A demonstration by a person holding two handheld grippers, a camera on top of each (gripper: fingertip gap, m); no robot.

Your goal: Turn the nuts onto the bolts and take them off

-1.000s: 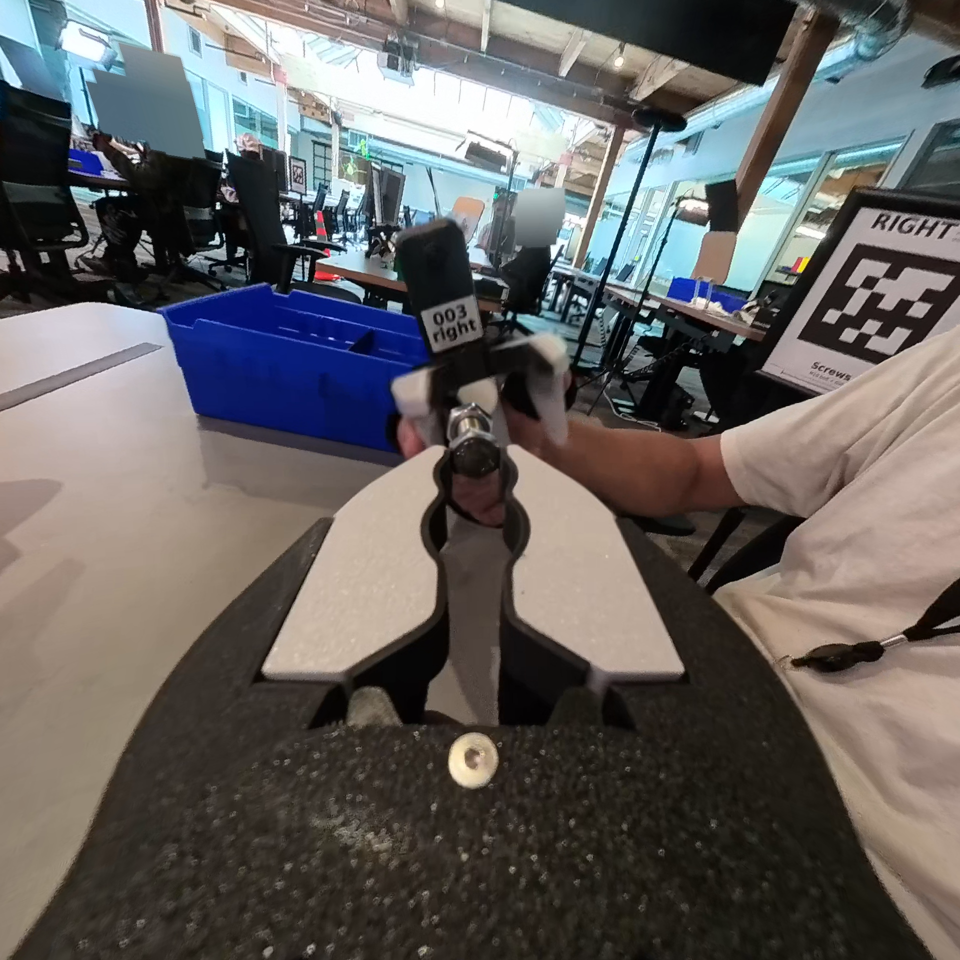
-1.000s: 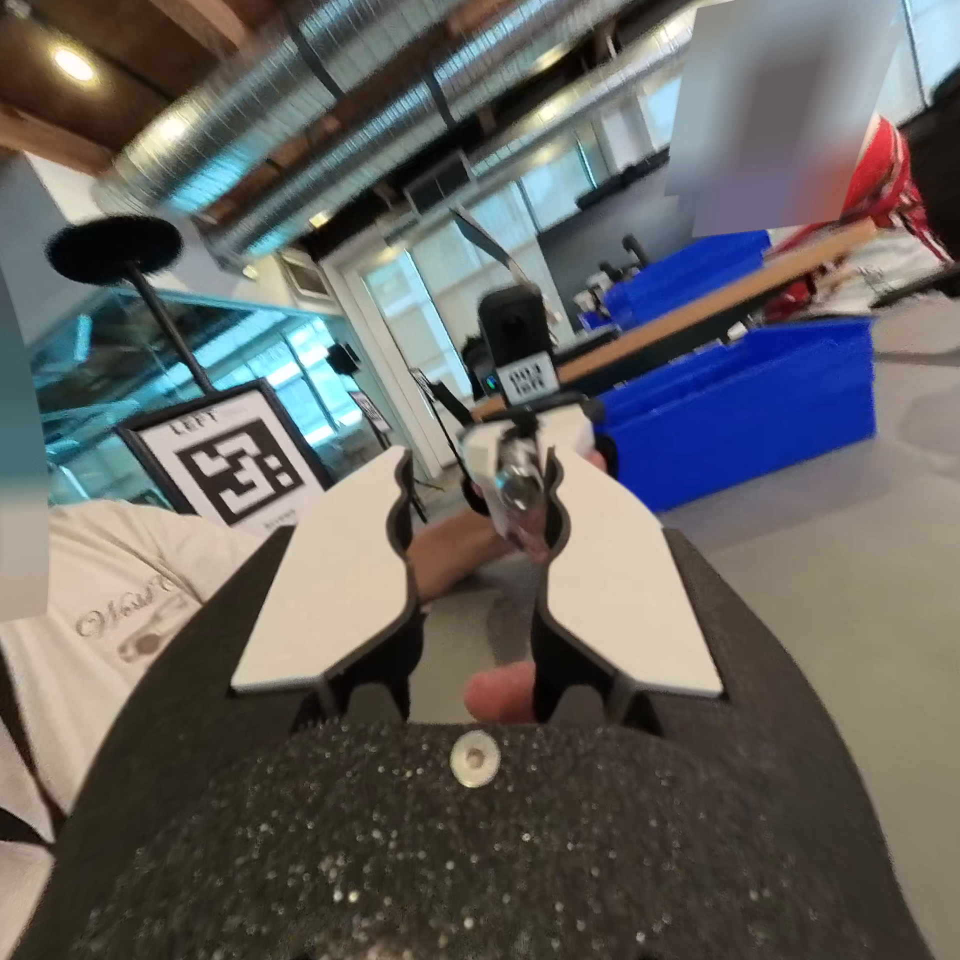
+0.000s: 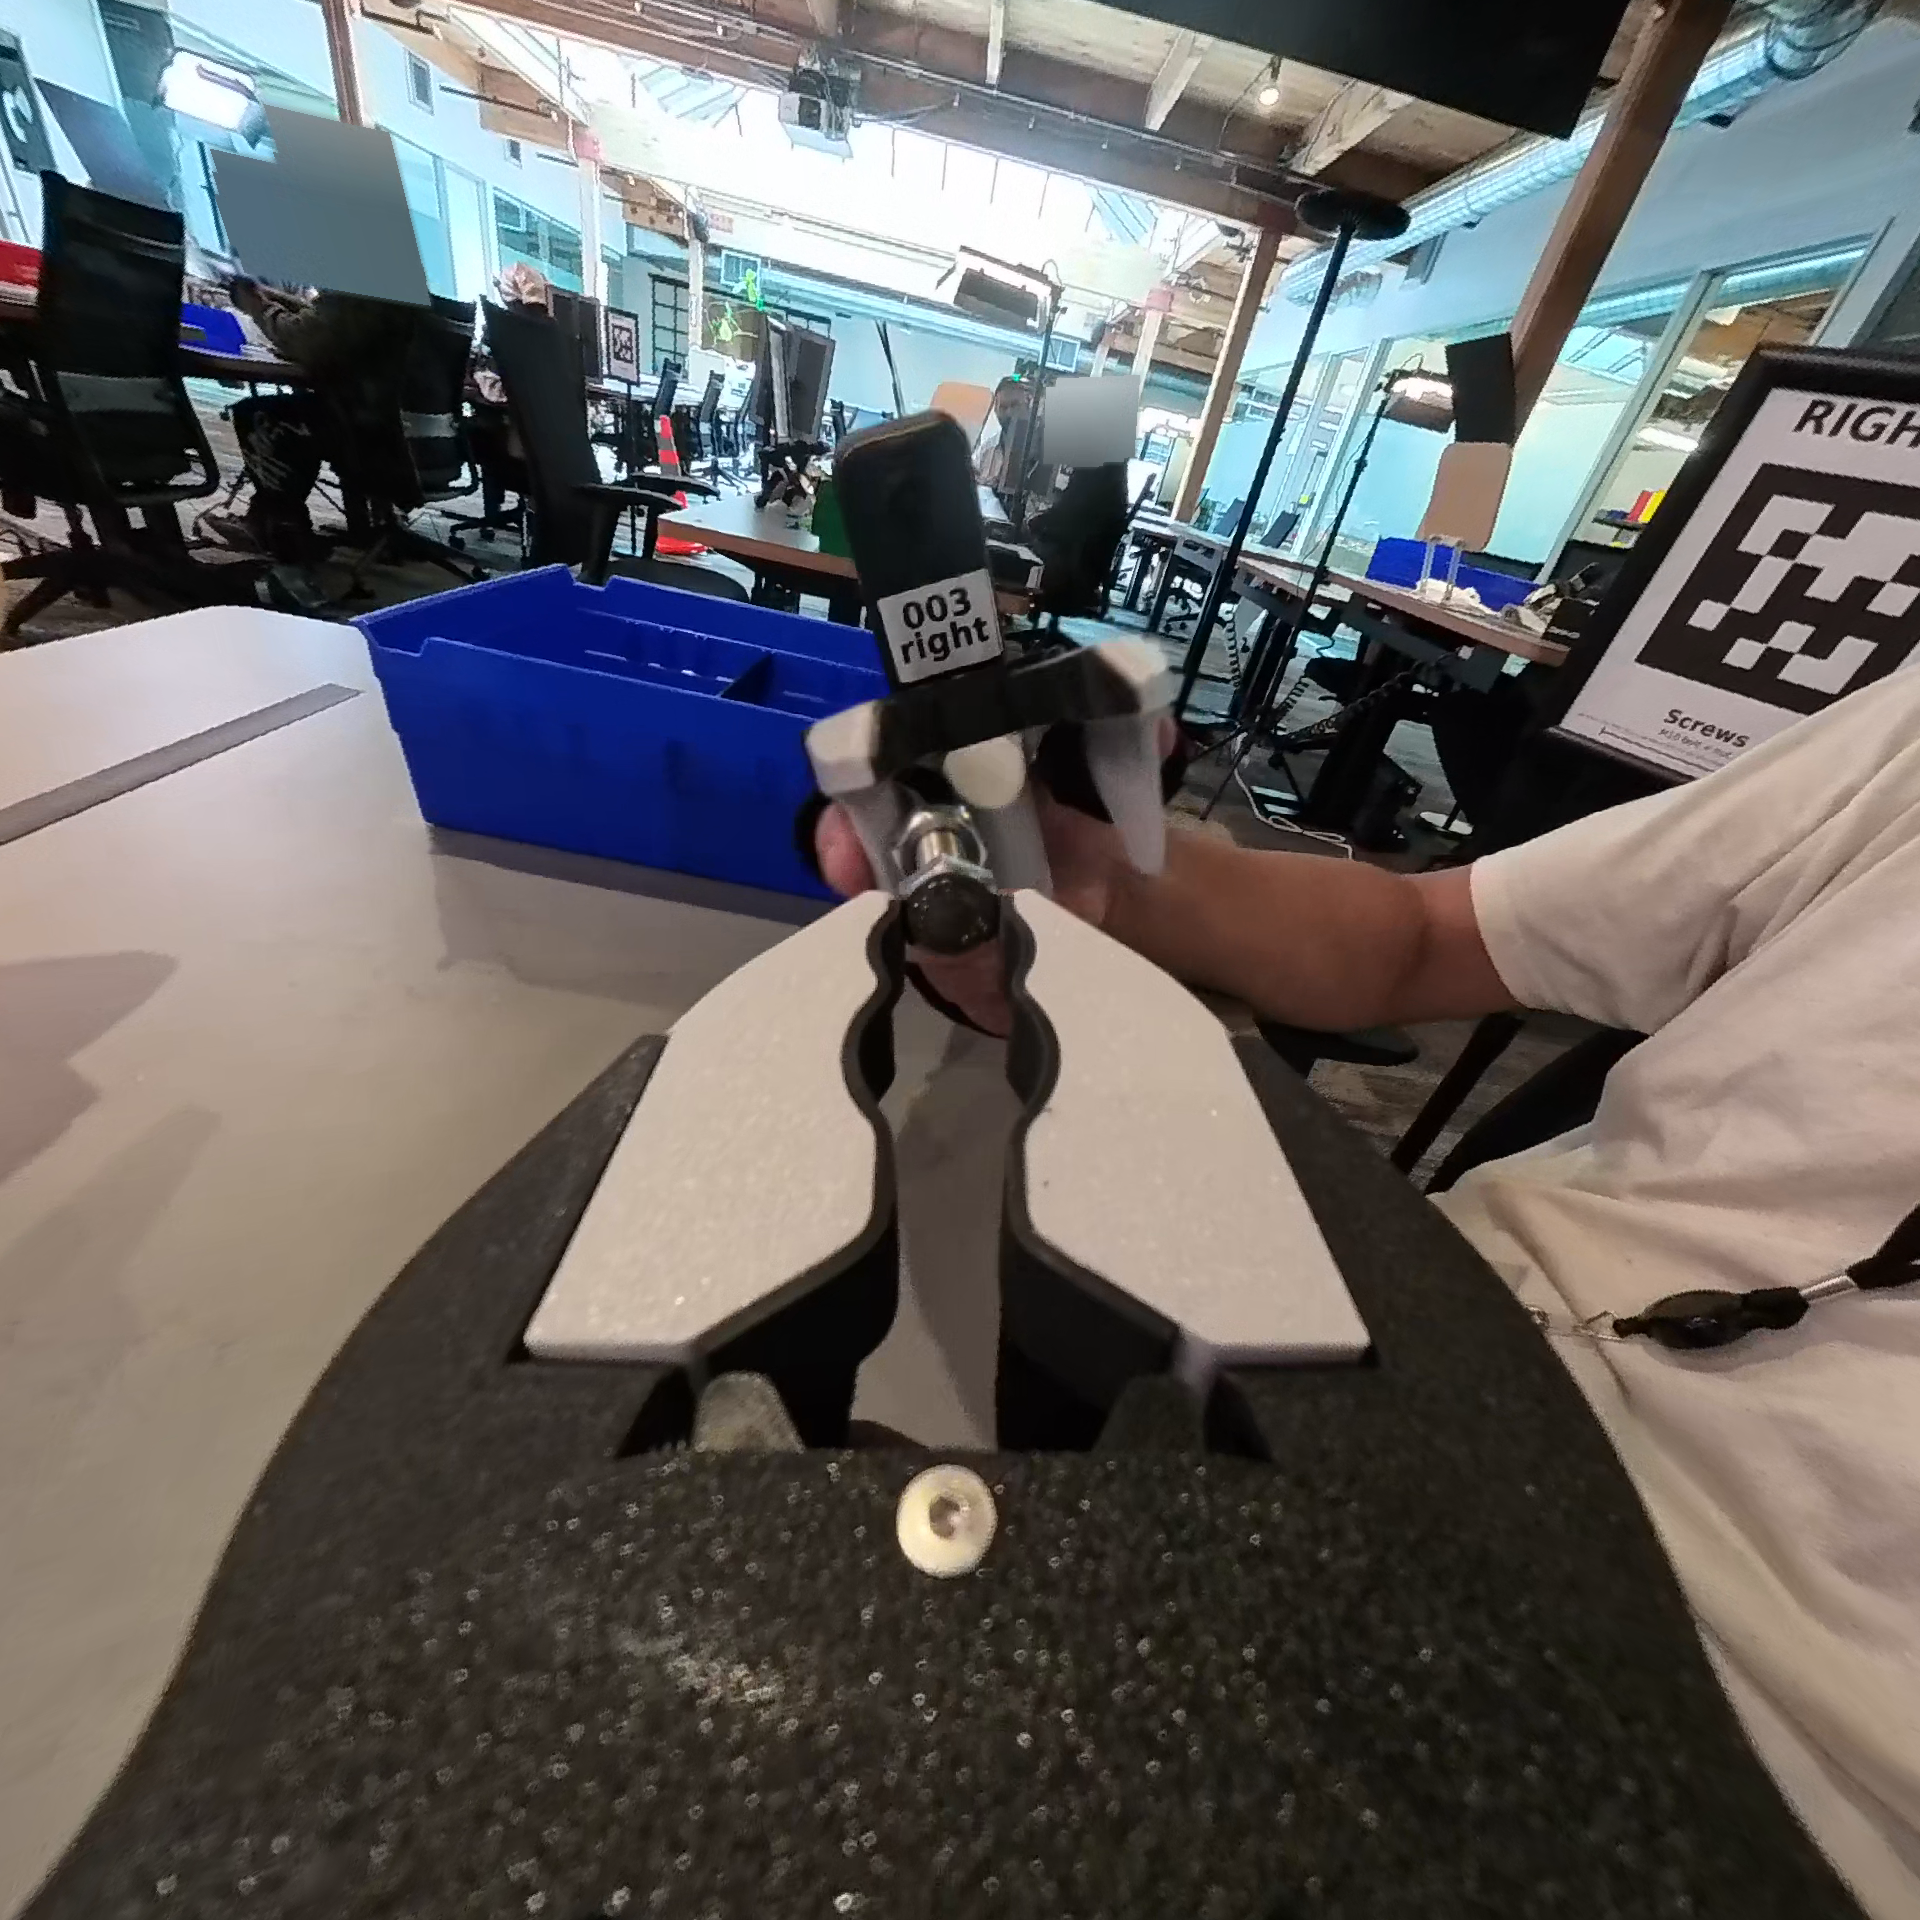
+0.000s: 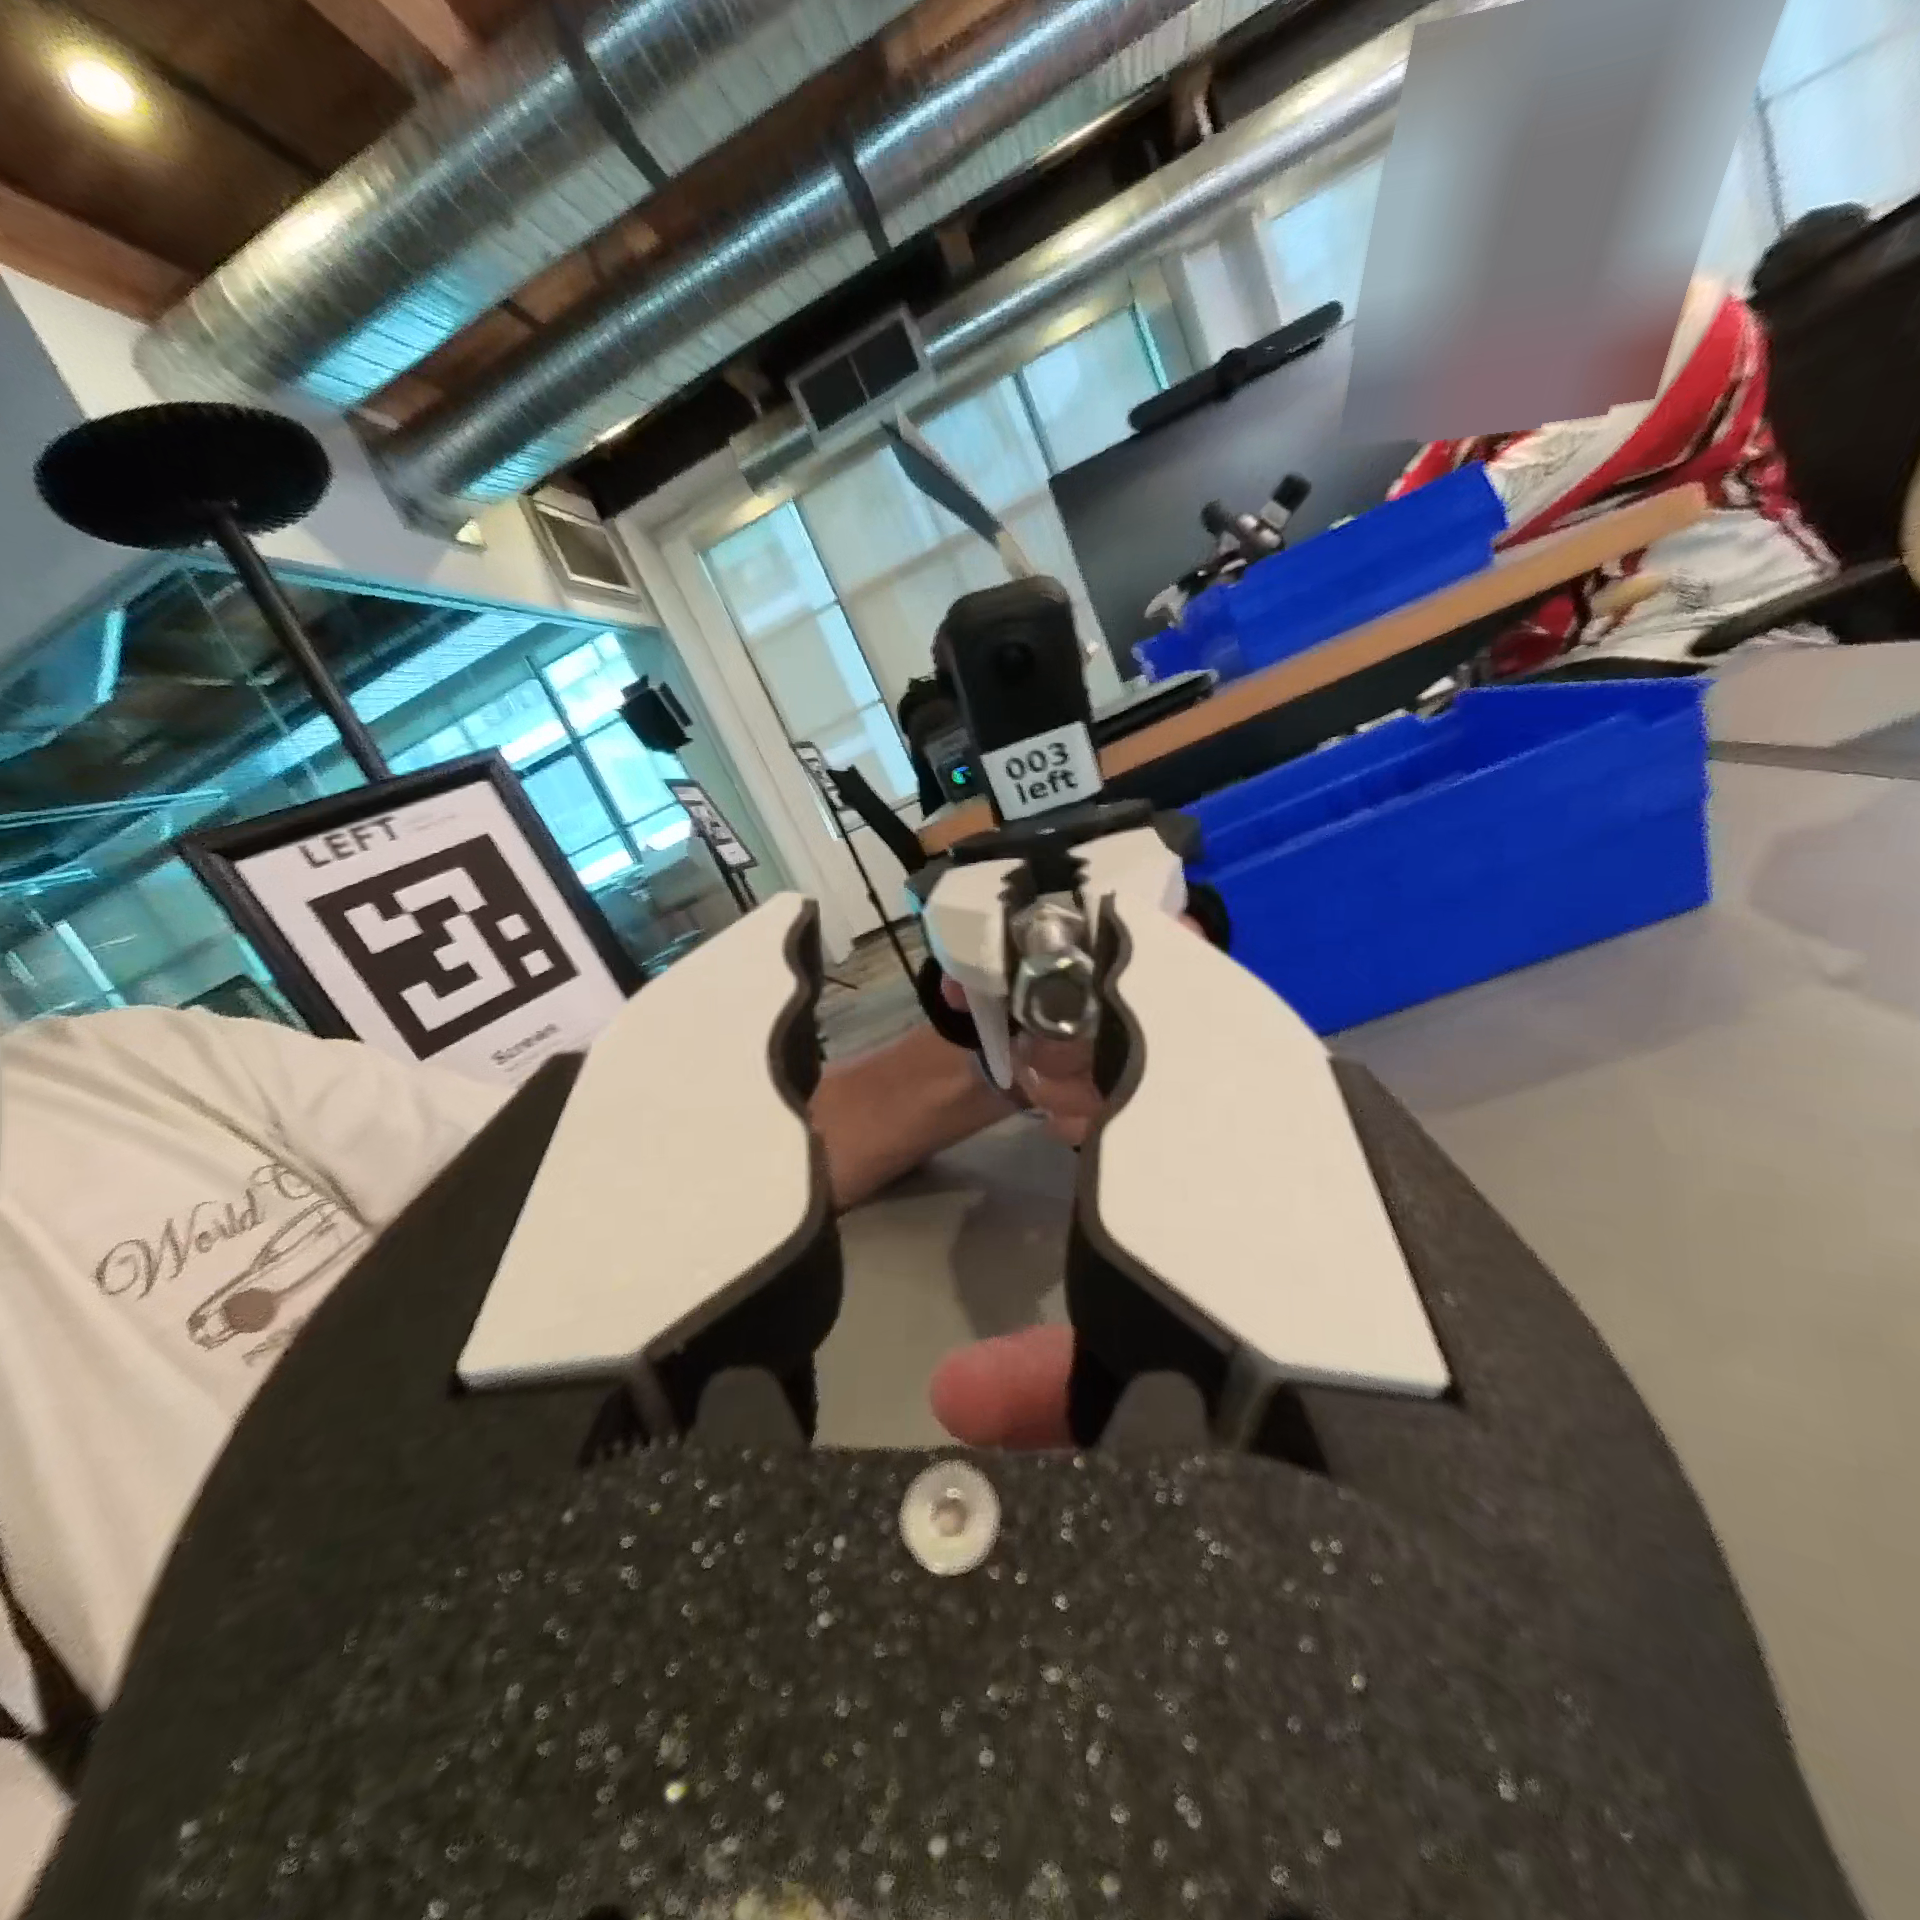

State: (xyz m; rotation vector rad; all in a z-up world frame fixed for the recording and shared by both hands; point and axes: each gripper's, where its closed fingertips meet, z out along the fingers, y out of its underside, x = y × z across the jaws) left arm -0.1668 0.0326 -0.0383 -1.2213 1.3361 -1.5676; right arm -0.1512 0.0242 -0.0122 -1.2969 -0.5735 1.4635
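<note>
My left gripper point(image 3: 953, 935) is shut on the head end of a steel bolt point(image 3: 928, 831) and holds it in the air above the grey table point(image 3: 208, 987). A hex nut point(image 4: 1055, 997) sits on the bolt's far end, facing the right wrist camera. My right gripper point(image 4: 956, 925) is open: its right finger lies beside the nut and its left finger stands well clear. In the left wrist view the right gripper point(image 3: 997, 831) faces me with its fingers spread around the bolt. A hand grips each tool.
A blue divided bin point(image 3: 623, 748) stands on the table behind the grippers and also shows in the right wrist view point(image 4: 1455, 862). Framed marker signs stand at the table's side point(image 3: 1787, 582) point(image 4: 416, 925). The person's arm point(image 3: 1299, 935) and white shirt are close on the right. The tips of both grippers are at nearly the same place.
Almost nothing. The left gripper stays shut on the bolt and the right gripper stays open around the nut; the right wrist view is sharper now.
</note>
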